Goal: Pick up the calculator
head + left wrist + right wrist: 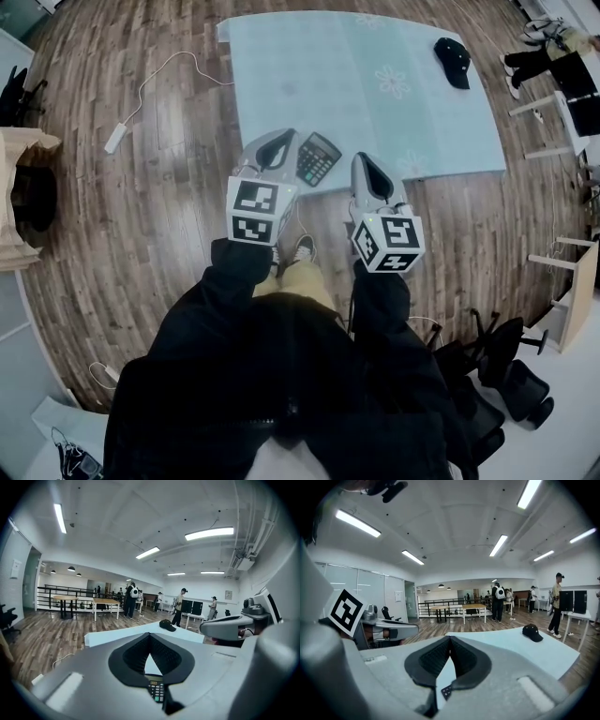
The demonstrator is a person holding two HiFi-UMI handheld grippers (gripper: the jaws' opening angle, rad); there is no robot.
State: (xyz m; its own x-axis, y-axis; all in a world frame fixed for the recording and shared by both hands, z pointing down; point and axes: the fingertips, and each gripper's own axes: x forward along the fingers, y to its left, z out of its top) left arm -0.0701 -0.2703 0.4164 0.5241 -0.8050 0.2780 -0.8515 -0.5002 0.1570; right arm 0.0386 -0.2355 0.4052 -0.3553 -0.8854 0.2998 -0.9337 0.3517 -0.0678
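Note:
A dark calculator [318, 157] lies near the front edge of a light blue table [319, 66]. My left gripper [284, 137] hovers just left of it and my right gripper [364, 159] just right of it. Both have their jaws together with nothing held. In the left gripper view the fingertips meet at the left gripper [150, 637], and the calculator's keys [156, 690] show low in the gap. In the right gripper view only a corner of the calculator [446, 692] shows below the shut right gripper [450, 639].
A black cap [454, 61] lies on the table's far right. A white adapter with its cable [115, 138] is on the wooden floor at left. Black office chairs [506, 366] stand at lower right. People [132, 599] and wooden tables [461, 609] are far behind.

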